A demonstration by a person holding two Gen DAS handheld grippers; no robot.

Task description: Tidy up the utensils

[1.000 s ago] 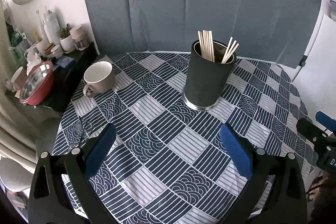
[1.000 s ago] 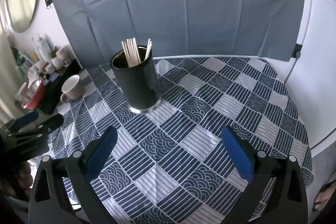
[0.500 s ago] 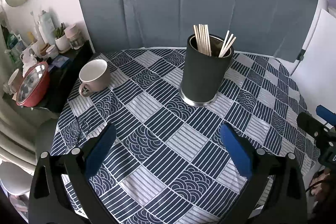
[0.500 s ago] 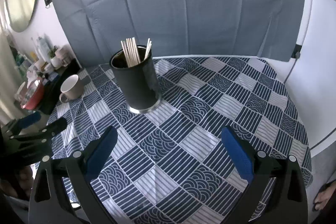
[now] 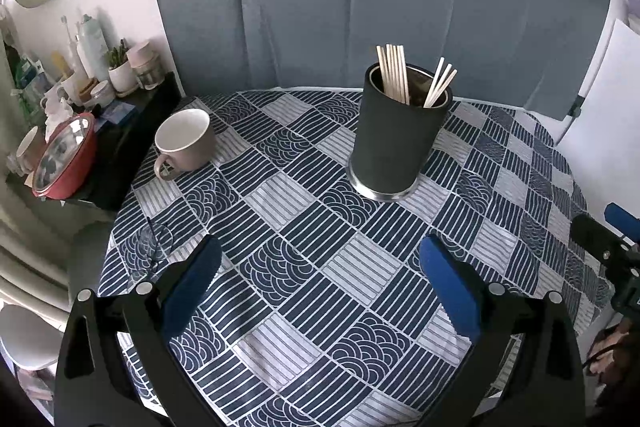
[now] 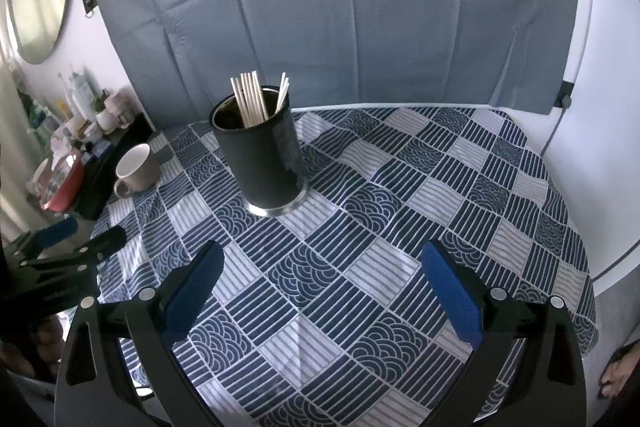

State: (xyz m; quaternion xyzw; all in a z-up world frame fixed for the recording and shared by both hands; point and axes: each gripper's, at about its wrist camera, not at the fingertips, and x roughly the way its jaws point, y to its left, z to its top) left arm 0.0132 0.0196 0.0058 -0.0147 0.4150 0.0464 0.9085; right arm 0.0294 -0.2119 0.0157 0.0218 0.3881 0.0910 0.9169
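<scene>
A tall black holder stands upright on the round table, with several wooden chopsticks sticking out of its top. My left gripper hovers open over the table's near left side, well short of the holder, with nothing between its blue pads. My right gripper is open too, above the near middle of the table, also empty. Each gripper shows at the edge of the other's view: the right gripper's fingers at the far right, the left gripper's fingers at the far left.
A beige mug sits near the table's left edge. The table wears a blue and white patterned cloth. A dark side shelf to the left carries a red pot, bottles and jars. A grey backdrop hangs behind.
The left gripper's view has drawn back and risen a little, so the holder and mug look smaller. The right gripper has barely moved. Both stay open.
</scene>
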